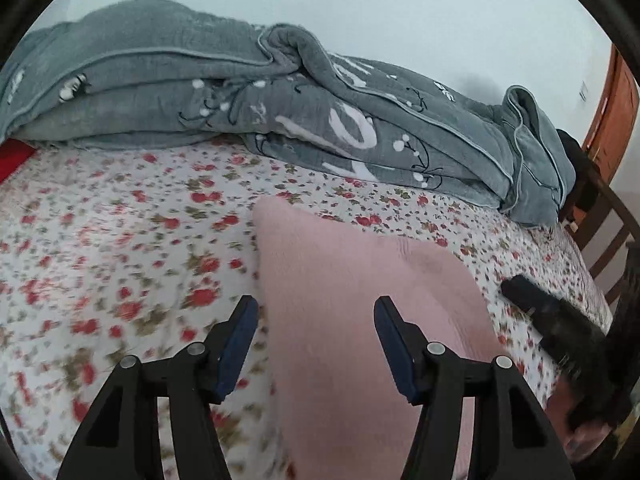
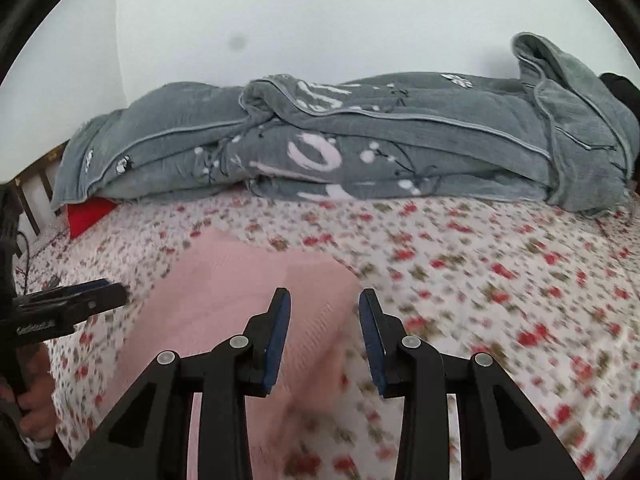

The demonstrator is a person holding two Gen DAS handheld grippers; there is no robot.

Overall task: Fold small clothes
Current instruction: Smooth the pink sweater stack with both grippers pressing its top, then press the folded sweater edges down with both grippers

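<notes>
The left gripper (image 1: 316, 308) is wide open and the right gripper (image 2: 324, 300) narrower, both empty above the pink garment (image 1: 360, 280); floral bedsheet (image 2: 480, 260) lies bare ahead up to the grey blanket (image 2: 360, 140).

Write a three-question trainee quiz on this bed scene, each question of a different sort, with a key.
1. True or false: the pink garment lies on the floral sheet.
2. Multiple choice: the grey blanket is (A) bunched along the bed's far side, (B) spread over the pink garment, (C) on the floor.
3. Fill in: the left tool and the right tool both have their jaws ____, gripping nothing.

Key: 1 true; 2 A; 3 open.
</notes>
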